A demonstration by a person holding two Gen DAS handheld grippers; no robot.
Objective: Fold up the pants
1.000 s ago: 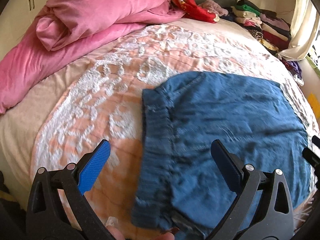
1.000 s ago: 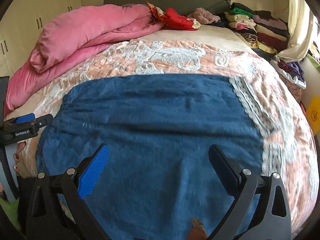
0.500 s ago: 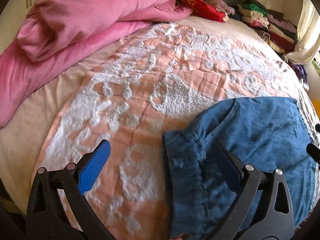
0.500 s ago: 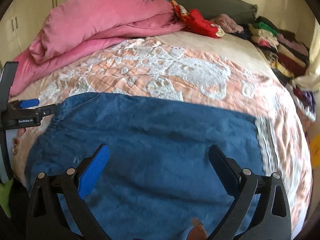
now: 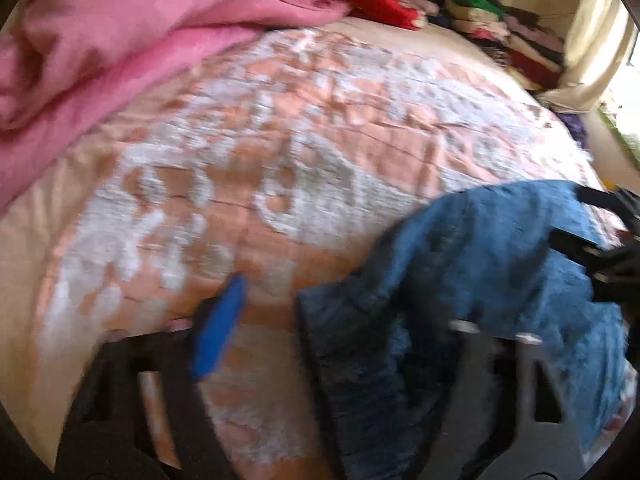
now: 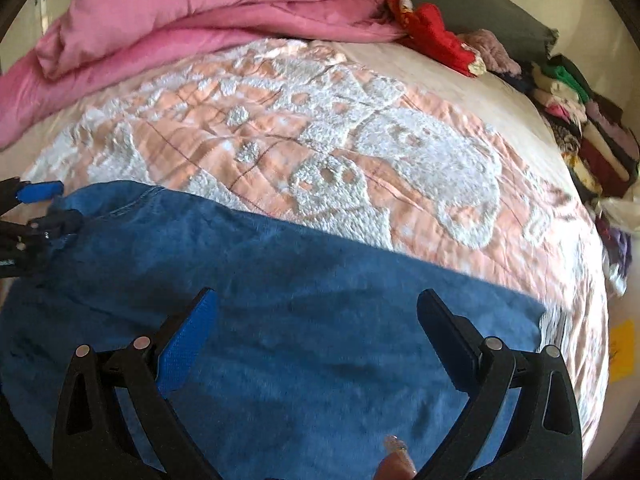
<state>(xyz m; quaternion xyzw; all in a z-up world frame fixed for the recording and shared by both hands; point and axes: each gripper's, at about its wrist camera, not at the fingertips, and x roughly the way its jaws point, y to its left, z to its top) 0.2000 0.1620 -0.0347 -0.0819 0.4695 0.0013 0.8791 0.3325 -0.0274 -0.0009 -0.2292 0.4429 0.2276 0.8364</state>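
Blue pants (image 6: 304, 320) lie on the bedspread (image 6: 360, 128), right gripper (image 6: 316, 328) spread above

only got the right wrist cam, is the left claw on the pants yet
Observer: Not gripping. The left claw is closing, and its blue pad is clear of the pants.
Operator: is the fabric flat there
Observer: No, the waistband corner is bunched and lifted off the bedspread.
Operator: can you see my claw from there
Observer: Yes, the right claw shows blurred at the right edge, over the pants.
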